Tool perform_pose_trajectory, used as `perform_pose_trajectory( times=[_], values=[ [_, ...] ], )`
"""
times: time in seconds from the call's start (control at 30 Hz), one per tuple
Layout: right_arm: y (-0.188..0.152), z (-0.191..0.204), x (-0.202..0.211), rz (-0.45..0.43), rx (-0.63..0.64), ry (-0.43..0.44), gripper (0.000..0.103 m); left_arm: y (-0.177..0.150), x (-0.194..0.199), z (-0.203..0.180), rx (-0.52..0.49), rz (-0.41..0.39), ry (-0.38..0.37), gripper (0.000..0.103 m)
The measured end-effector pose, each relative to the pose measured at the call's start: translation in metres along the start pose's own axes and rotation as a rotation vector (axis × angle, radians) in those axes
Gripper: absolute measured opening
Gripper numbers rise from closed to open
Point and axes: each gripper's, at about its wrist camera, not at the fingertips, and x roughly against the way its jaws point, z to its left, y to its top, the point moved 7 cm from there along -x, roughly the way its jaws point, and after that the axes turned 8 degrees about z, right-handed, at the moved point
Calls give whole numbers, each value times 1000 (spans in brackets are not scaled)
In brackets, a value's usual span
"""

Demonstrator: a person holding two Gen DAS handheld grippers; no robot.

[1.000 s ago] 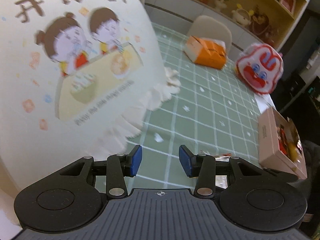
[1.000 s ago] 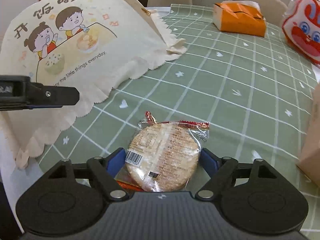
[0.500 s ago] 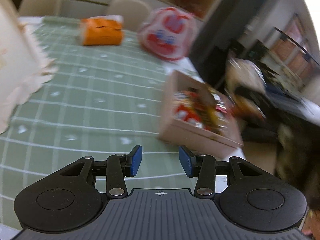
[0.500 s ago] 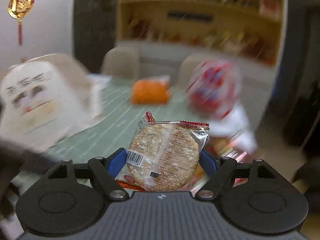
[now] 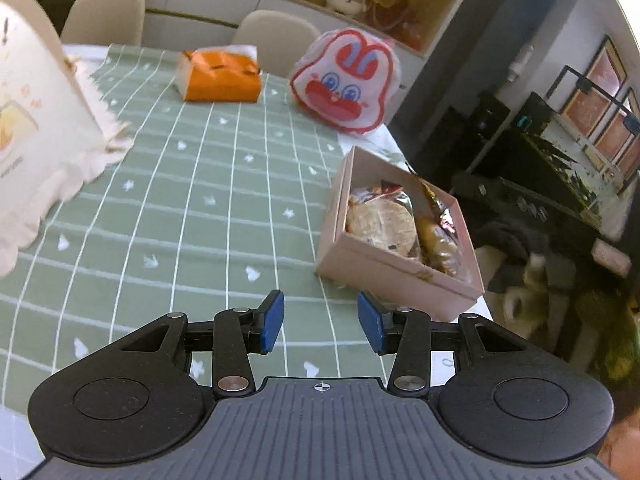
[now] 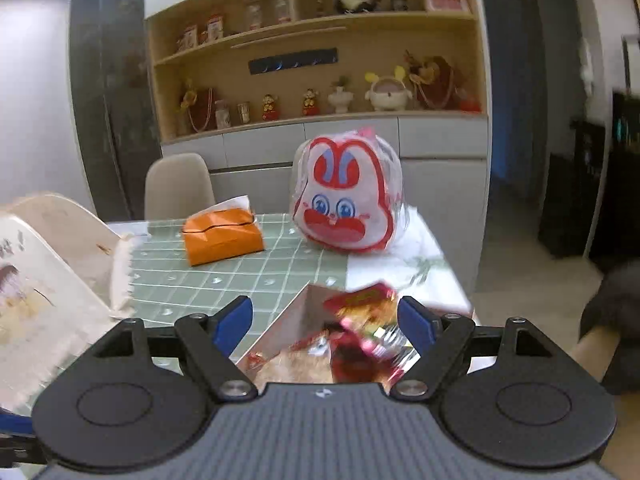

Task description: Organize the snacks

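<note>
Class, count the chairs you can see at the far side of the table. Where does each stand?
2. One chair stands behind the table's far left corner; the other chair stands behind the orange tissue pack. Others may be hidden.

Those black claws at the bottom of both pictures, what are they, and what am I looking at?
They are two-finger grippers, one in each of a person's hands, each with a camera looking forward along it. The left gripper sees a green checked tablecloth bearing a cream food cover, an orange tissue pack, a rabbit-face bag and a pink box of snacks with a round rice cracker. Its jaws are open, empty. The right gripper is close to that box, blurred; its jaws stand wide, nothing looks gripped.
</note>
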Motion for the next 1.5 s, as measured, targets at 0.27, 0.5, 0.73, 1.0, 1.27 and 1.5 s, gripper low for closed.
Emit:
perform_pose_trajectory(
  times=[0.27, 0.5, 0.73, 1.0, 1.27, 1.5],
  values=[
    [-59, 12, 65, 67, -105, -95, 80, 15, 10, -28, -210, -45, 44, 31],
    [-88, 44, 100, 150, -55, -160, 80, -17, 11, -74, -395, -19, 54, 17],
    [-97, 34, 127, 175, -101, -211, 80, -37, 9, -95, -408, 4, 150, 17],
    [-108, 22, 133, 192, -158, -216, 80, -40, 12, -105, -398, 18, 115, 17],
    [-117, 22, 125, 235, -185, -196, 80, -47, 6, -105, -398, 48, 124, 17],
    [-119, 20, 122, 251, -191, -200, 81, -49, 4, -103, -389, 65, 119, 17]
  ],
)
